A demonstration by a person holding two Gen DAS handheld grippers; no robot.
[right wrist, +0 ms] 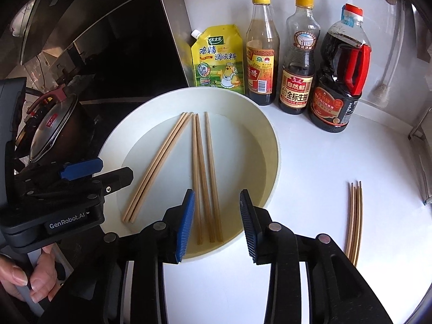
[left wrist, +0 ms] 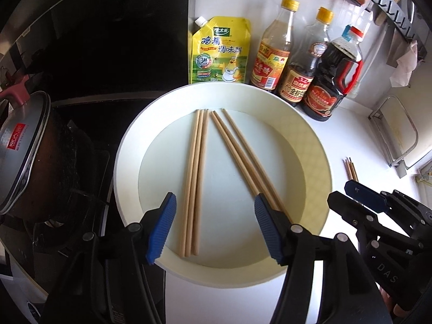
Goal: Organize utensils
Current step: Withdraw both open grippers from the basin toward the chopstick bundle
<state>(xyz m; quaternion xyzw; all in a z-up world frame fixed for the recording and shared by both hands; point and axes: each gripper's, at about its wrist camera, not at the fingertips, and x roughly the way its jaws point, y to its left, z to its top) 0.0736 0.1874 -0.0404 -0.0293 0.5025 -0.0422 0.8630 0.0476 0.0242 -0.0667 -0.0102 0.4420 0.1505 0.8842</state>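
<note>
A white round plate on the white counter holds two bundles of wooden chopsticks: a left bundle and a right bundle. Another chopstick bundle lies on the counter right of the plate. My left gripper is open above the plate's near edge, straddling the left bundle; it also shows in the right wrist view. My right gripper is open over the right bundle's near ends; it also shows in the left wrist view.
A yellow seasoning pouch and three sauce bottles stand behind the plate. A lidded pot sits on the black stove at left. A metal rack is at right.
</note>
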